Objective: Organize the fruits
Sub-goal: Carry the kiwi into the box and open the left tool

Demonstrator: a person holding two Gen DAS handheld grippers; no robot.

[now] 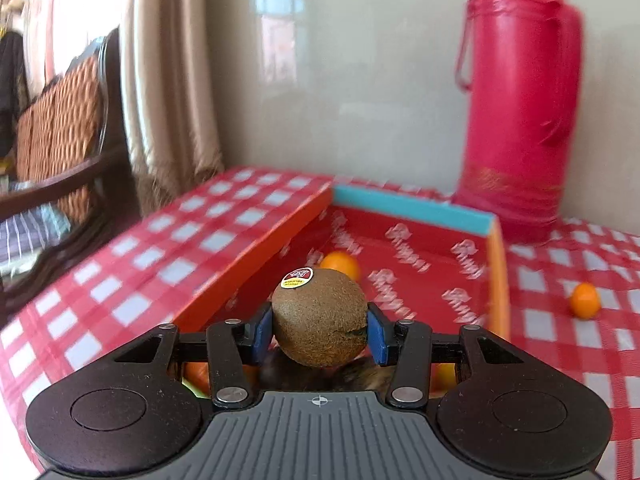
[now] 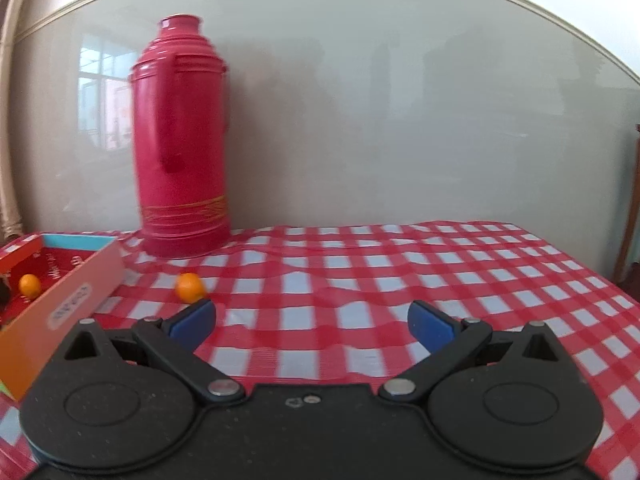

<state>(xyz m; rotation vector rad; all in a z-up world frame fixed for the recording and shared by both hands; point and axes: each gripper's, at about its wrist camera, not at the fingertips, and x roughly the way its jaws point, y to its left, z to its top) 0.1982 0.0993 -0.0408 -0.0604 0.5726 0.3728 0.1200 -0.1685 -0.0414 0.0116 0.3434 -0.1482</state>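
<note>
My left gripper point(image 1: 319, 328) is shut on a brown kiwi point(image 1: 319, 320) with a sticker on top and holds it above the near end of the red cardboard box point(image 1: 498, 280). A small orange point(image 1: 342, 266) lies inside the box behind the kiwi; more orange fruit shows under the fingers. Another small orange point(image 1: 585, 300) lies loose on the checked cloth right of the box. My right gripper point(image 2: 310, 318) is open and empty above the cloth; the loose orange point(image 2: 189, 287) sits just beyond its left fingertip point(image 2: 196, 316). The box point(image 2: 64, 300) is at its left, with an orange point(image 2: 30, 285) inside.
A tall red thermos point(image 1: 520, 120) stands against the wall behind the box's right corner; it also shows in the right wrist view point(image 2: 182, 152). The table has a red-and-white checked cloth point(image 2: 400, 280). A wooden chair point(image 1: 68, 140) and a curtain stand left of the table.
</note>
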